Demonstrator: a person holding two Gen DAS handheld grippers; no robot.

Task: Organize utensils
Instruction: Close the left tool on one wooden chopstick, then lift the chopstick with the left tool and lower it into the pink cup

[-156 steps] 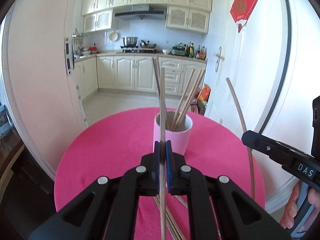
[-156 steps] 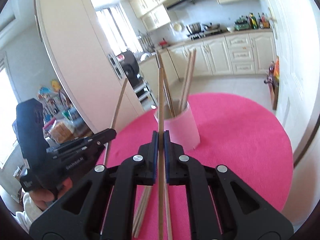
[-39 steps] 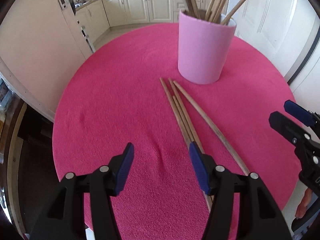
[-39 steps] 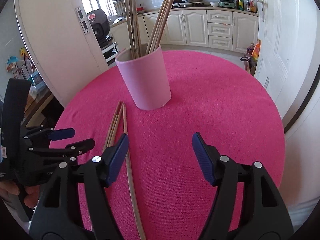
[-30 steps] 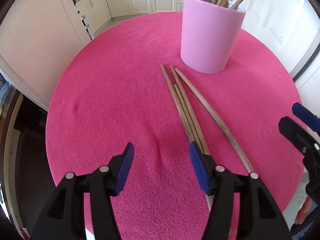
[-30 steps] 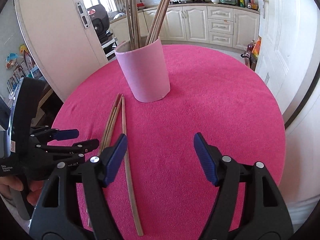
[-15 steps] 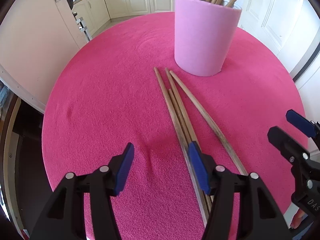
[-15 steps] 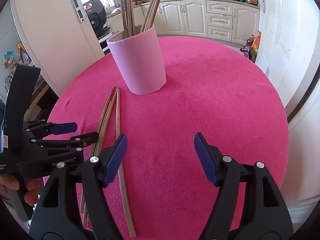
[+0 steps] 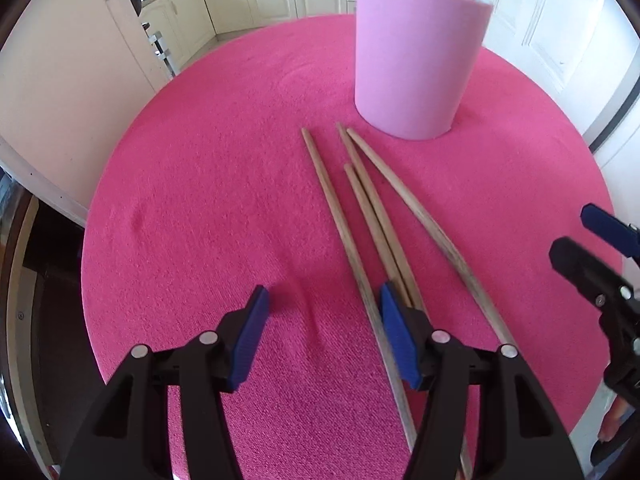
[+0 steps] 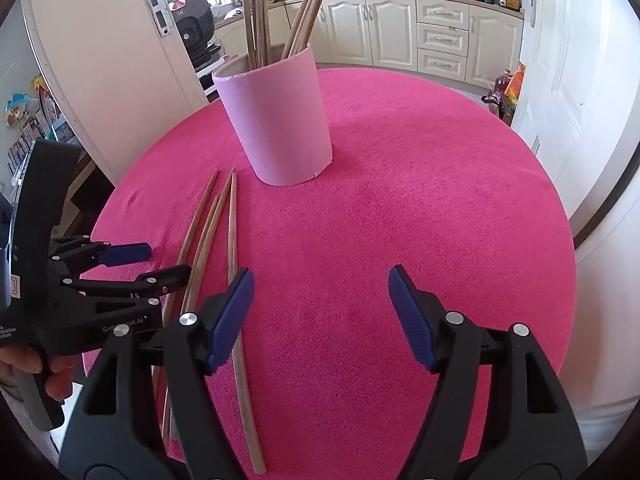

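Note:
Several wooden chopsticks (image 9: pixel 362 216) lie side by side on the round pink table (image 9: pixel 208 184), in front of a pink cup (image 9: pixel 416 56) that holds several more chopsticks upright. My left gripper (image 9: pixel 322 308) is open and empty, low over the cloth, with its right finger over the near ends of the loose chopsticks. My right gripper (image 10: pixel 320 296) is open and empty, to the right of the chopsticks (image 10: pixel 232 248), and the cup (image 10: pixel 280 120) stands beyond it. Each gripper shows in the other's view, the left (image 10: pixel 136 264) and the right (image 9: pixel 596 248).
The table's rim (image 10: pixel 560 208) drops off on all sides. A white door and wall (image 10: pixel 100 60) stand to the left, kitchen cabinets (image 10: pixel 400 36) behind the table.
Five seconds ago each gripper was shut on a chopstick above the cup; both are now open. In the last second the left gripper has moved lower and closer to the loose chopsticks.

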